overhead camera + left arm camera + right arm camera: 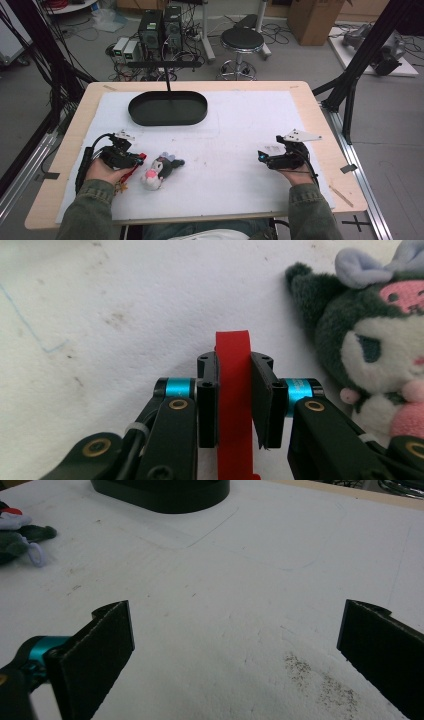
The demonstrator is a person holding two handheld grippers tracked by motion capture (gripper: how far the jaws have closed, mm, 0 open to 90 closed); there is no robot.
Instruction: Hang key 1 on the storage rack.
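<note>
My left gripper (235, 405) has its fingers clamped on a red strap (232, 390), the plush (375, 340) lying just right of them. My right gripper (235, 645) waits, fingers wide apart over bare tabletop (225, 580). Lifting and placing remain, likely into the tray (168, 108).

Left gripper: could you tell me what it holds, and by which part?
The left gripper is shut on the plush toy's red strap, partway along it.

no readable text, labels, brands or numbers anywhere
</note>
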